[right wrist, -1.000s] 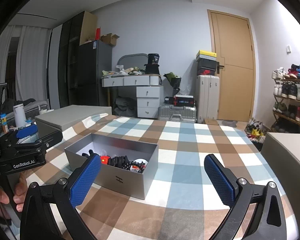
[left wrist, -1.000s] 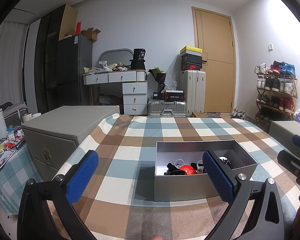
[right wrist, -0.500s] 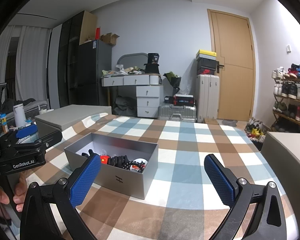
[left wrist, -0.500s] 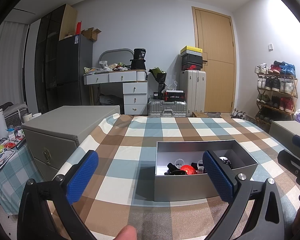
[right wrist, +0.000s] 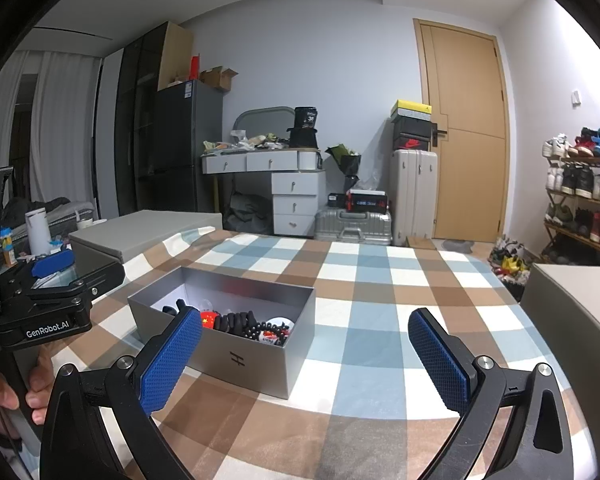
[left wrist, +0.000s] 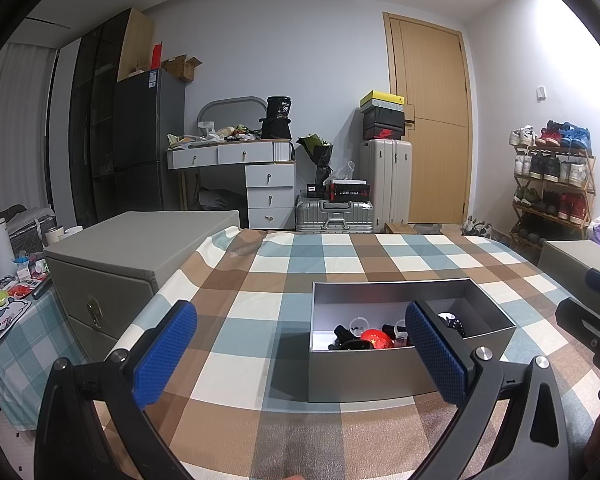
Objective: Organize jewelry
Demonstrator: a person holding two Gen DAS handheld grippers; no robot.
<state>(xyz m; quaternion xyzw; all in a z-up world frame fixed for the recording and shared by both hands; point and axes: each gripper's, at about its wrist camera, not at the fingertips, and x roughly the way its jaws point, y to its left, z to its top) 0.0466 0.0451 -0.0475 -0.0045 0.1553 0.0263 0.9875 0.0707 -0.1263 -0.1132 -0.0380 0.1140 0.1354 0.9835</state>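
Jewelry (right wrist: 248,322) is lying tangled, apparently beads, in the box (right wrist: 236,356) at centre-left; both grippers (left wrist: 300,356) (right wrist: 306,356) are gaping empty, needing a single-piece pinch.

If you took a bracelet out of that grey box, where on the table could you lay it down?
The checked tablecloth is bare right of the grey box, behind it toward the far edge, and left of it. Inside the box, the jewelry is crowded together. Both grippers are open.
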